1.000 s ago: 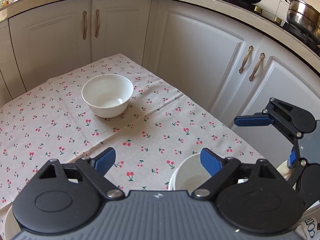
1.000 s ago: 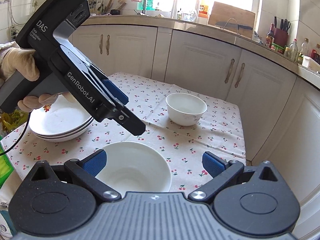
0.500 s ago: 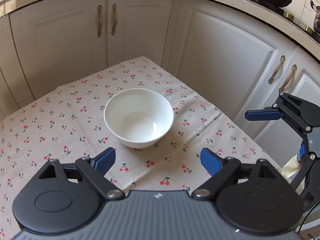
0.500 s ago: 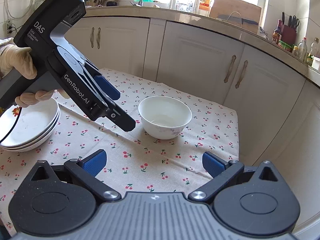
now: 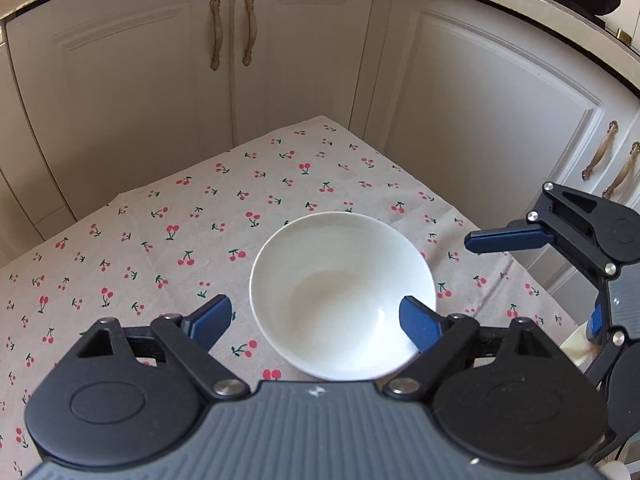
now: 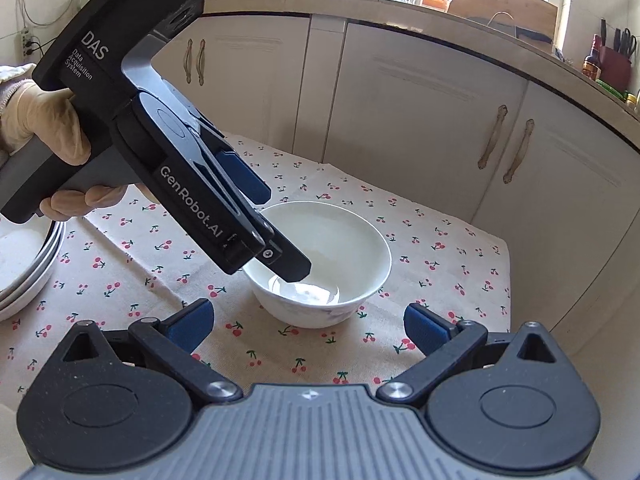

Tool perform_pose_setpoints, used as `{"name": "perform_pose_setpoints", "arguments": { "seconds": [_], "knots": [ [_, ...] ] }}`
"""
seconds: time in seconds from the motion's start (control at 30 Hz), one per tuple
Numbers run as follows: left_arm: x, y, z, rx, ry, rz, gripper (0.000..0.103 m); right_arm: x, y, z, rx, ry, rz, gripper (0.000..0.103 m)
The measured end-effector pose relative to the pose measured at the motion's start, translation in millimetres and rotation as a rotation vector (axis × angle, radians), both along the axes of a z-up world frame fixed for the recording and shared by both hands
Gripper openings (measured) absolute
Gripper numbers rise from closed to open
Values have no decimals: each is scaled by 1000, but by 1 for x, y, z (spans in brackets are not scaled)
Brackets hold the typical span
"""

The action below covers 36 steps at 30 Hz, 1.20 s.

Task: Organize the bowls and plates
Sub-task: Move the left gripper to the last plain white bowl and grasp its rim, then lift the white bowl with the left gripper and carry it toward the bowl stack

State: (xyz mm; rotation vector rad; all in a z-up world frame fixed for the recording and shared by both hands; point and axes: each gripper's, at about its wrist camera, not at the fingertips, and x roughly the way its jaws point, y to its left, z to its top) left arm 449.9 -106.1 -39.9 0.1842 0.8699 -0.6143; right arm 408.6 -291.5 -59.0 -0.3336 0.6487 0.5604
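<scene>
White bowl (image 5: 342,292) sits upright on the desk (image 5: 168,240), on a cherry-print cloth, near the corner by the cabinets. Left hand-held gripper (image 5: 316,320) is angled down over the bowl's rim: one blue pad (image 5: 416,324) inside the bowl, the other outside on the cloth side; jaws are closing, rim wall between them, pads not pressing. Right hand-held gripper (image 6: 306,322) is on the near side of the bowl, jaws apart, nothing between them. Stacked plates (image 6: 28,264) lie at the left edge in the right wrist view.
</scene>
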Motion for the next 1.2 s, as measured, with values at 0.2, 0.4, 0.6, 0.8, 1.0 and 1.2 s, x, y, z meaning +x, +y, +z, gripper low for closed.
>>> {"name": "perform_pose_setpoints", "arguments": {
  "seconds": [0.2, 0.4, 0.6, 0.8, 1.0, 1.2],
  "knots": [
    [15, -6, -9, -11, 20, -6, 82, 20, 8, -13, -6, 20, 4, 101],
    [19, -9, -14, -16, 25, -20, 80, 32, 10, -21, 15, 39, -1, 97],
    [21, -8, -16, -26, 32, -26, 75, 35, 12, -22, 29, 38, 1, 94],
    [21, -8, -16, -31, 33, -33, 74, 37, 12, -24, 32, 40, 1, 92],
    [20, -9, -15, -26, 33, -34, 73, 35, 14, -22, 23, 41, -5, 92],
    [12, -8, -11, -25, 33, -43, 73, 29, 15, -18, 12, 43, 0, 92]
  ]
}}
